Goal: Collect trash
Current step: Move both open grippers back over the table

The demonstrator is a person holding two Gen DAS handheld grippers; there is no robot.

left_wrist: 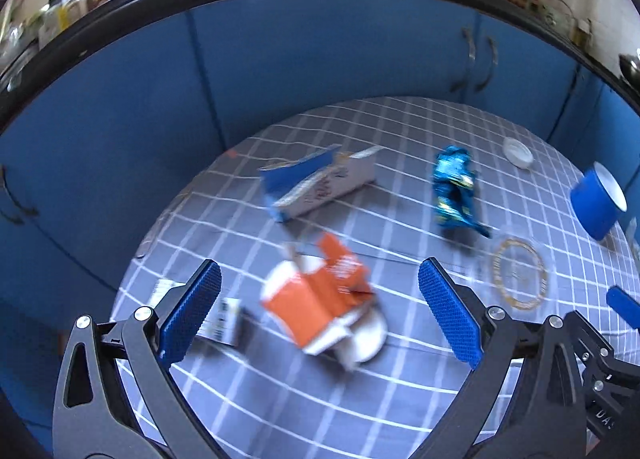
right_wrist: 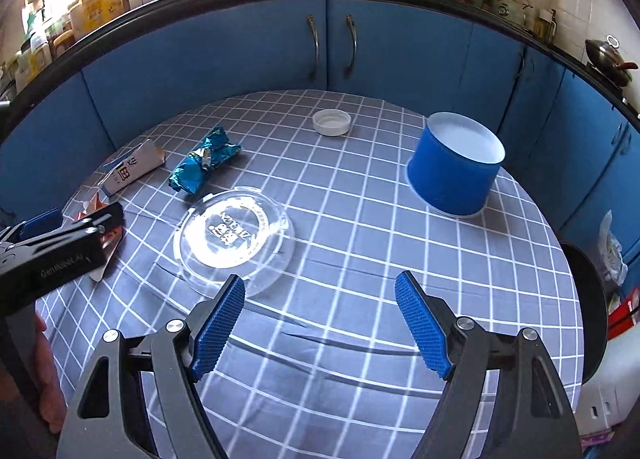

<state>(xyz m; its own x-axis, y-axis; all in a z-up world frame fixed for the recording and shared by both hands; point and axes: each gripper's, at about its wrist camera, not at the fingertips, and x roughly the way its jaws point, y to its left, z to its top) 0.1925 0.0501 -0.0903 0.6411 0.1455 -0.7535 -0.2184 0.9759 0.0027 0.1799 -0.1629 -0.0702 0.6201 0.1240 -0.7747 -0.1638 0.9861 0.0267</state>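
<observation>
Trash lies on a round table with a grey checked cloth (right_wrist: pixel 360 219). My left gripper (left_wrist: pixel 320 315) is open, hovering just above a crumpled orange and white carton (left_wrist: pixel 320 299). Beyond it lie a blue and white carton (left_wrist: pixel 320 183) and a crumpled blue foil wrapper (left_wrist: pixel 456 191). My right gripper (right_wrist: pixel 320 323) is open and empty, near a clear plastic lid (right_wrist: pixel 236 235). A small white cap (right_wrist: pixel 332 122) and a blue paper tub (right_wrist: pixel 456 171) stand farther back. The left gripper (right_wrist: pixel 60 243) shows at the left of the right wrist view.
Blue cabinet doors (right_wrist: pixel 400 51) with metal handles curve behind the table under a black countertop crowded with kitchen items. A black stool or bin (right_wrist: pixel 588 299) and a white container stand to the right of the table. A small printed label (left_wrist: pixel 224 319) lies by my left finger.
</observation>
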